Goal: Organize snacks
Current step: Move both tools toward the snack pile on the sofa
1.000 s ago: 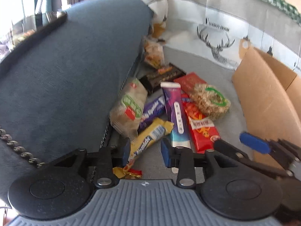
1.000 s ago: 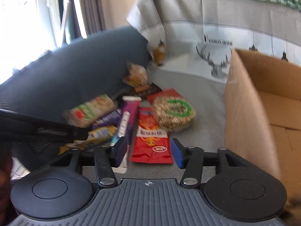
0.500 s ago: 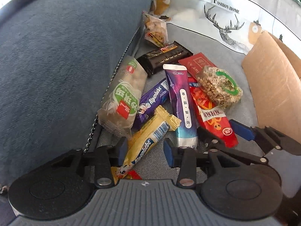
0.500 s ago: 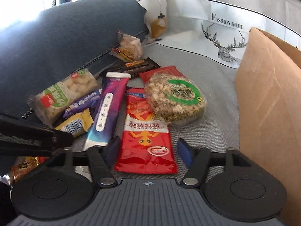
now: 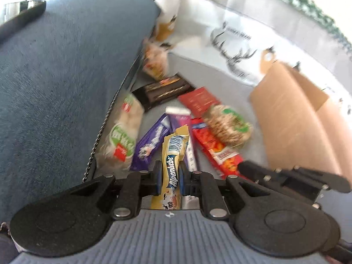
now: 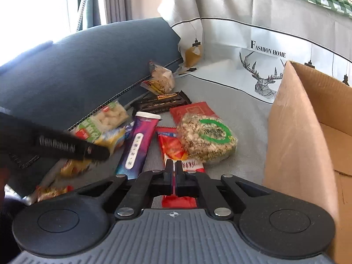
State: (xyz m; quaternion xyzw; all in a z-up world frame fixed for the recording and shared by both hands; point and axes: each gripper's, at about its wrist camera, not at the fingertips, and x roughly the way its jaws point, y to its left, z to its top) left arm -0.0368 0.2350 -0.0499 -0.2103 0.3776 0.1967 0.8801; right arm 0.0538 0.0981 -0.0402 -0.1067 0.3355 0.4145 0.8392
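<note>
Snacks lie in a pile on a grey sofa seat. My left gripper (image 5: 169,176) is shut on a yellow Alpenliebe candy pack (image 5: 172,171) and holds it lifted, pointing forward. My right gripper (image 6: 173,171) is shut on the near end of a red snack packet (image 6: 173,147). A round rice-cracker pack with a green ring (image 6: 206,138) rests against the red packet. A purple tube pack (image 6: 138,145), a green-labelled puffed snack bag (image 6: 103,121) and a dark chocolate bar (image 6: 160,104) lie beside them. The left gripper's body (image 6: 55,145) crosses the right wrist view.
An open cardboard box (image 6: 308,132) stands on the right of the seat, also in the left wrist view (image 5: 292,118). A blue cushion (image 5: 55,77) rises on the left. A deer-print cover (image 6: 264,72) hangs at the back. A small biscuit bag (image 6: 160,79) lies by the cushion.
Both grippers have closed: the left on the yellow Alpenliebe pack, now raised off the seat, the right on the red packet. Both were open half a second ago.
</note>
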